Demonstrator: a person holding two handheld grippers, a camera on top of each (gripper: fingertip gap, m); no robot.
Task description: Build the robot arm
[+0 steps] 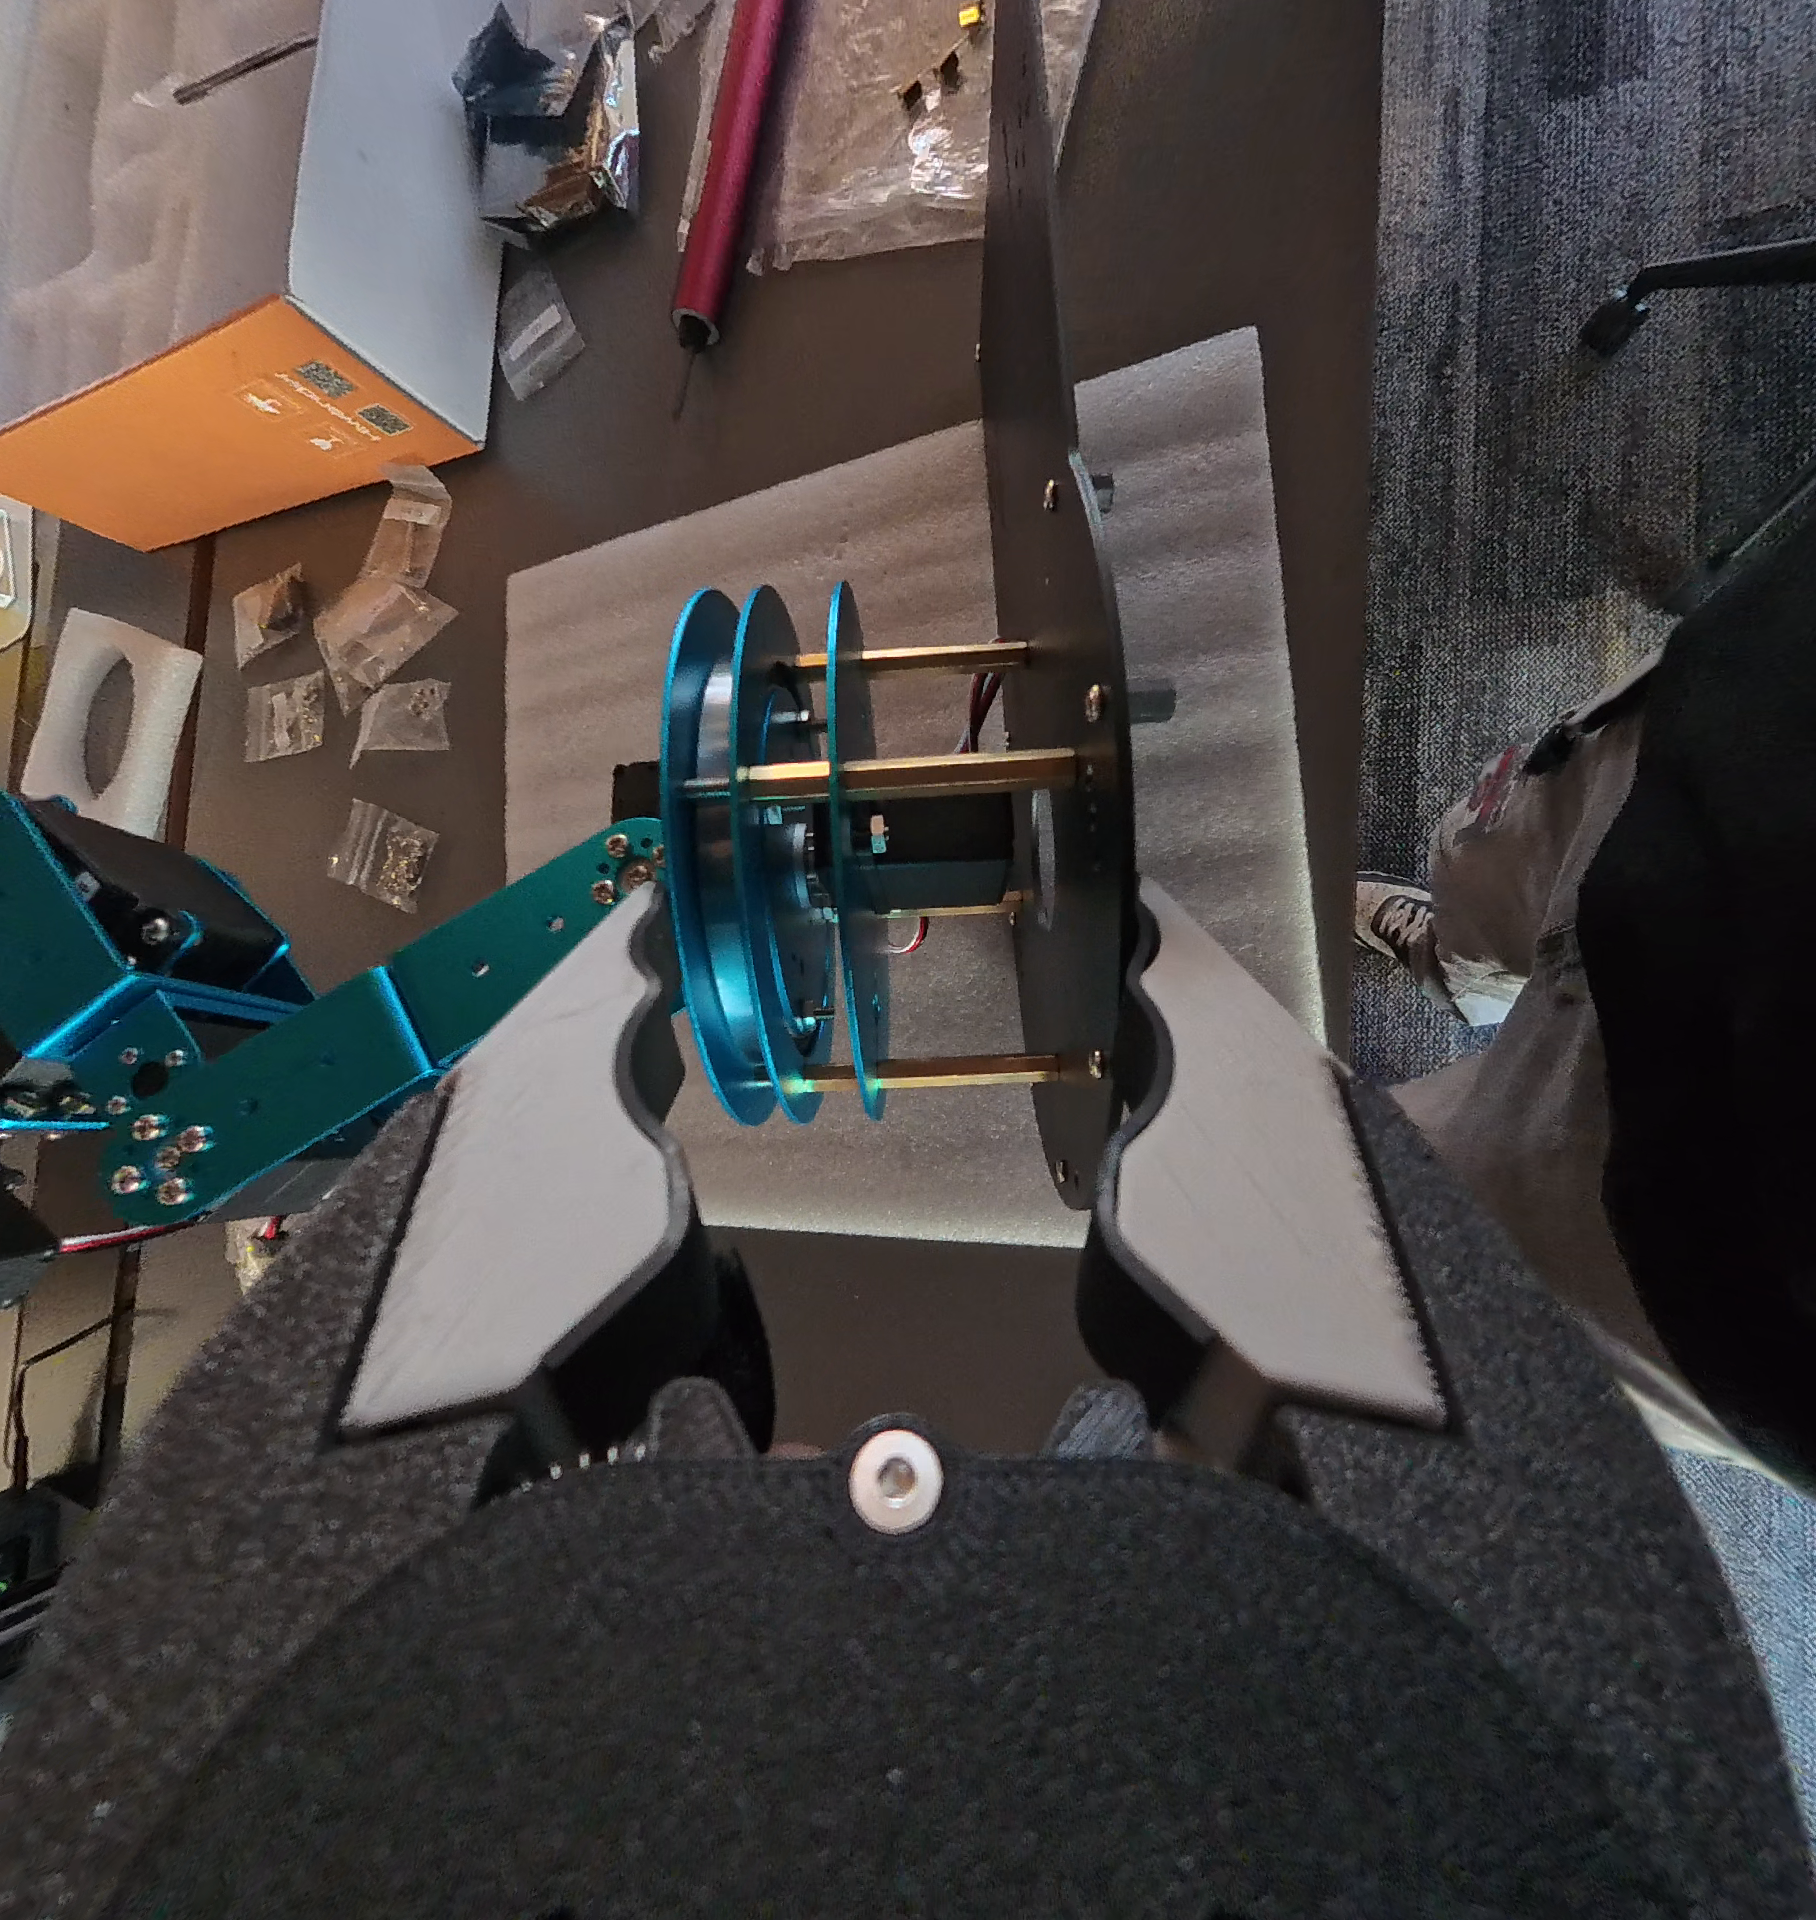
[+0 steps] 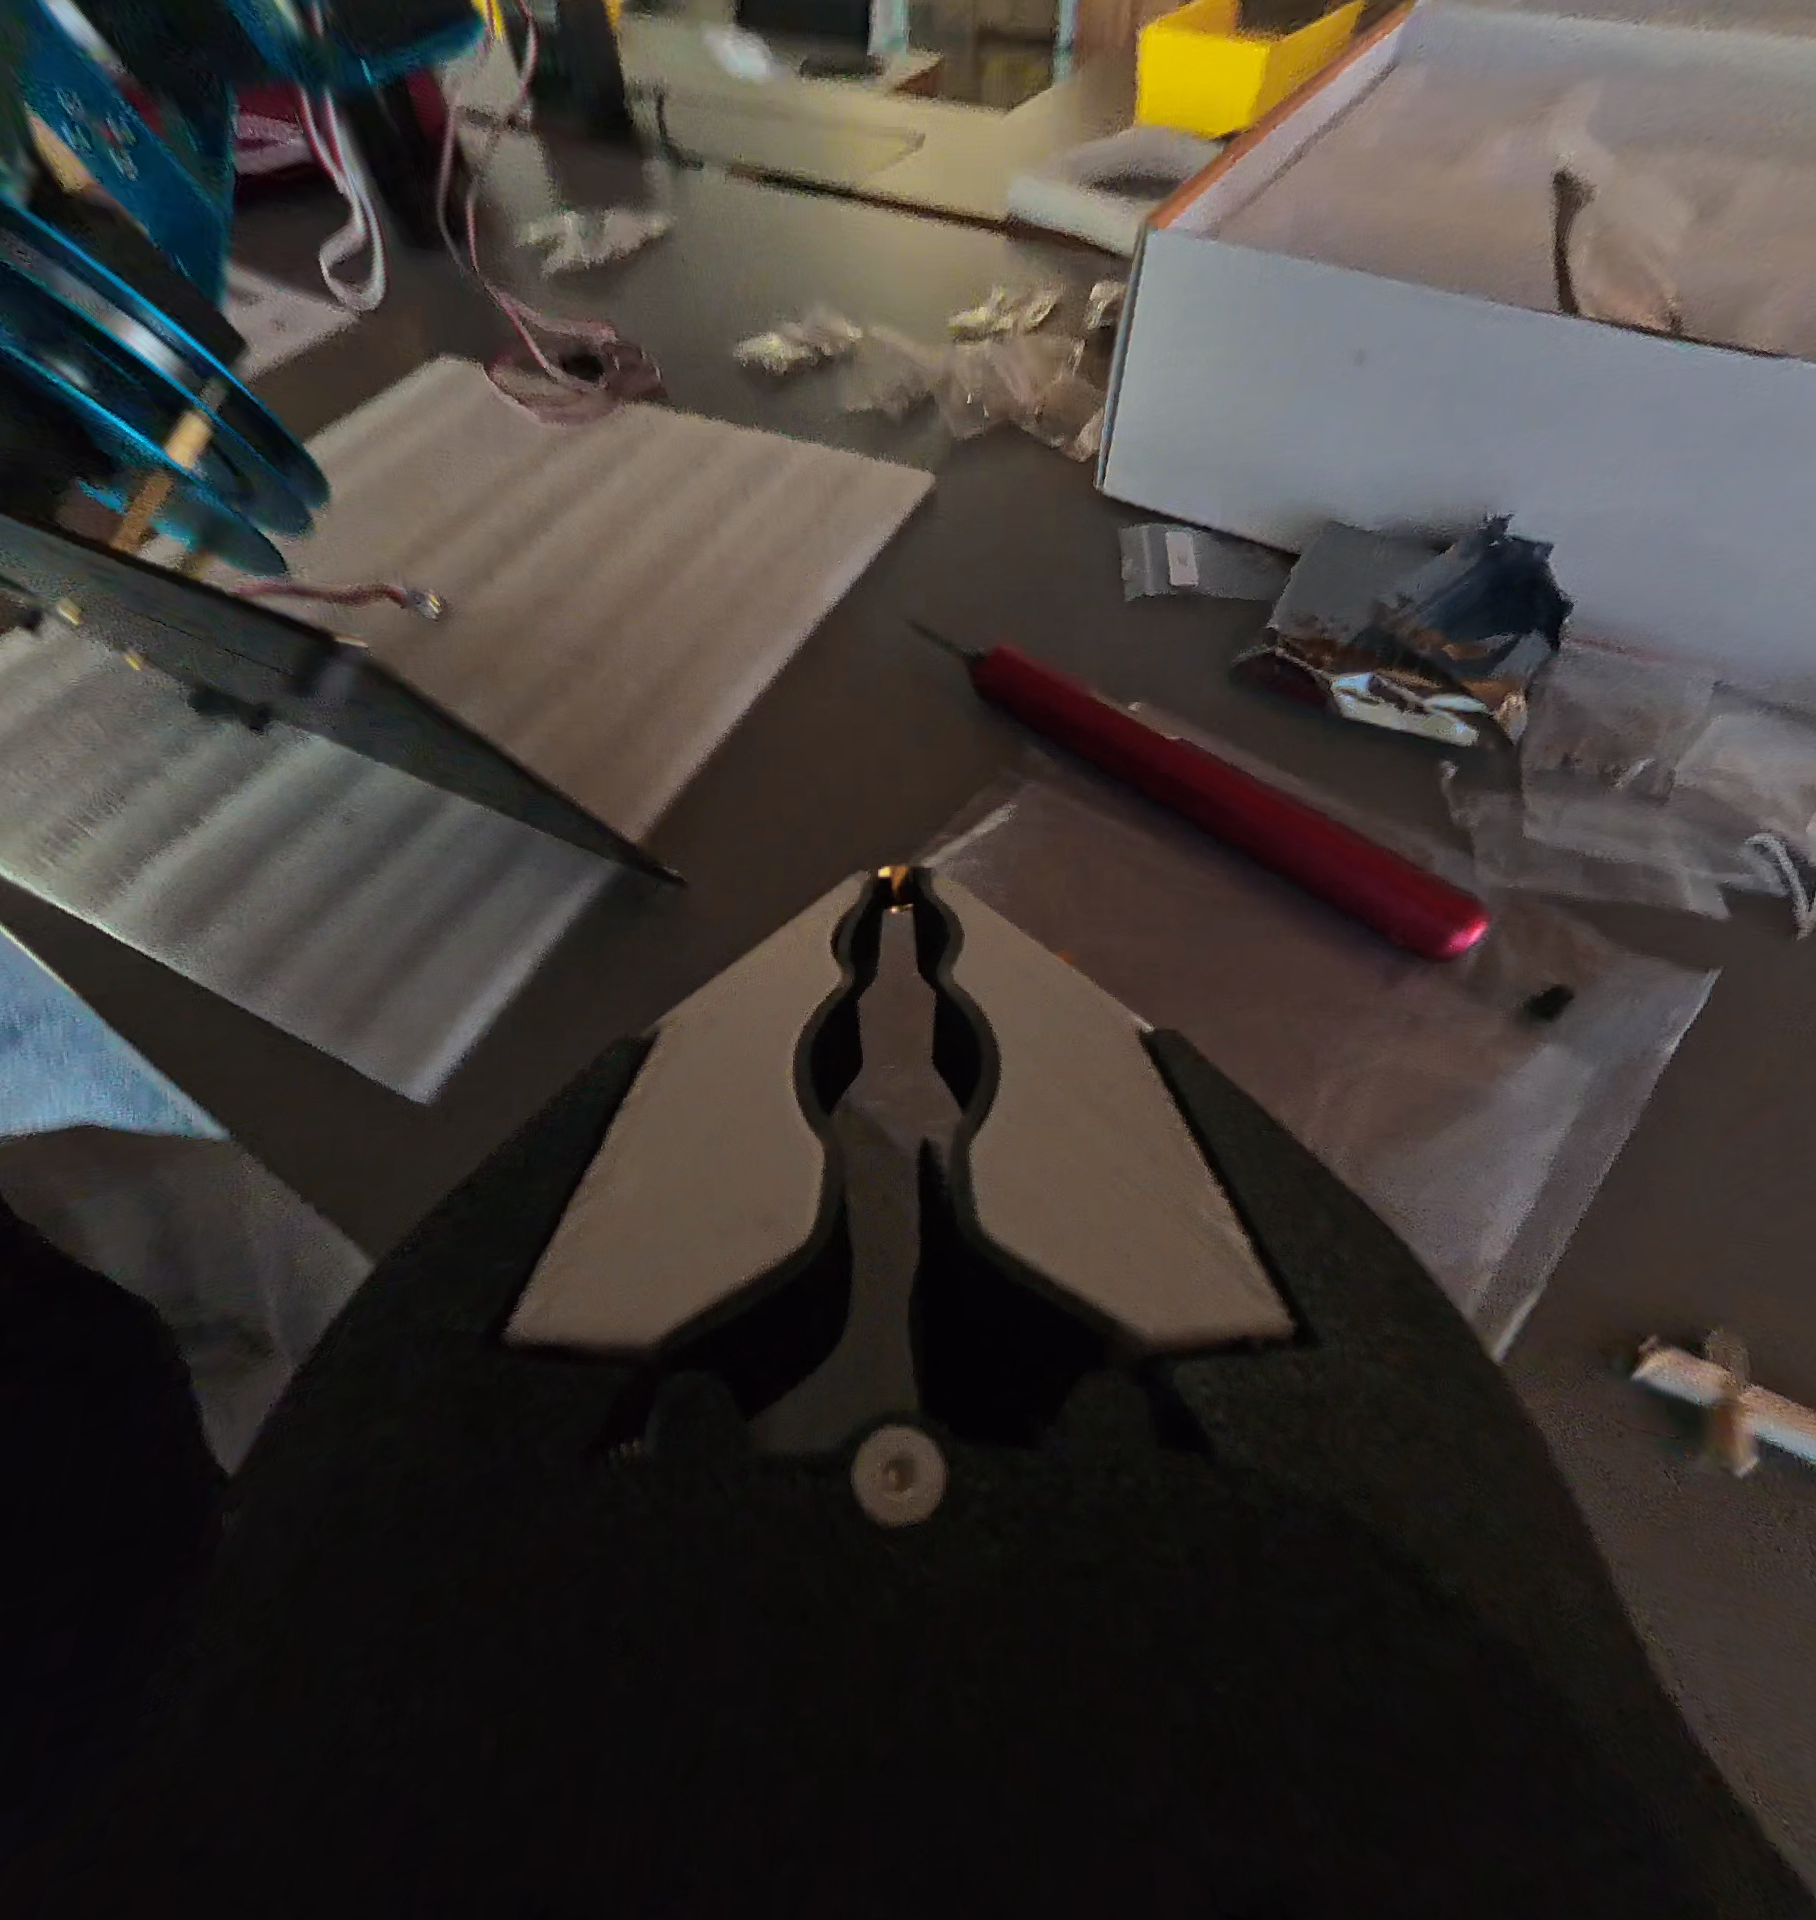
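My left gripper [image 1: 899, 914] spans a robot-arm base turned on its side. One pad presses the outer blue disc [image 1: 696, 852] and the other the black base plate [image 1: 1070, 831]. Brass standoffs [image 1: 914, 774] and a black motor [image 1: 935, 842] sit between them. A blue jointed arm [image 1: 291, 1049] hangs off to the left. My right gripper [image 2: 896, 888] is shut on a small brass part [image 2: 896, 881] at its tips, low over the dark table [image 2: 831, 675]. The base shows at the upper left of the right wrist view, with the blue discs [image 2: 104, 343] and the black plate [image 2: 364, 717].
A white foam sheet [image 1: 592, 644] lies under the base. A red screwdriver [image 2: 1226, 800], a clear plastic bag [image 2: 1351, 1039], a white and orange box [image 1: 218, 416], small parts bags [image 1: 384, 644] and crumpled foil [image 2: 1403, 644] are on the table. A person's leg [image 1: 1506, 1039] is at the right. My hands' fingertips stand some 30 centimetres from each other.
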